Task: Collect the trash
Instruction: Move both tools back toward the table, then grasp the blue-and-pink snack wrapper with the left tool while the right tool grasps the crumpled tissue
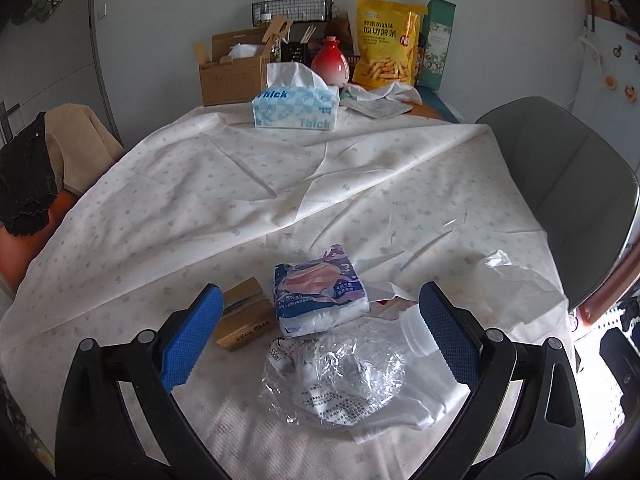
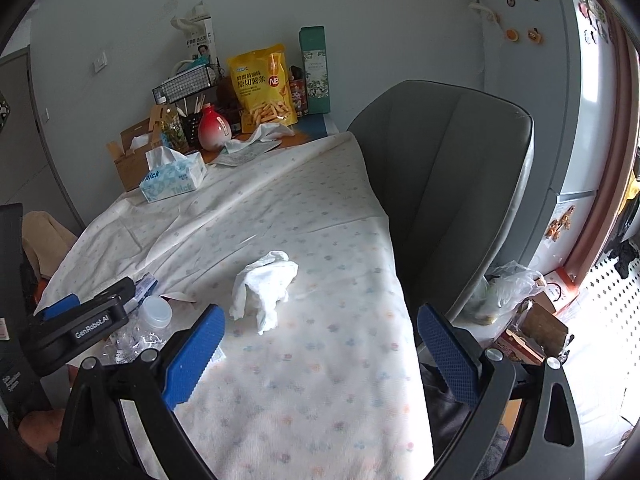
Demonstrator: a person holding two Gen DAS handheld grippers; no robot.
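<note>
Blue "Thick" tissue box (image 1: 296, 106), "GenRobot.AI" hand-held gripper (image 2: 76, 326)

Middle of tablecloth (image 1: 248, 184): bare, open passage.
Near edge: crushed plastic bottle (image 1: 340, 372), tissue pack (image 1: 320, 292), small brown box (image 1: 244, 316) crowd together.
Right side: crumpled tissue (image 2: 266, 288) lies alone; grey chair (image 2: 444, 184) blocks beyond.
Far end: tissue box (image 1: 296, 106), red vase (image 1: 330, 62), yellow snack bag (image 1: 386, 44) wall it off.
</note>
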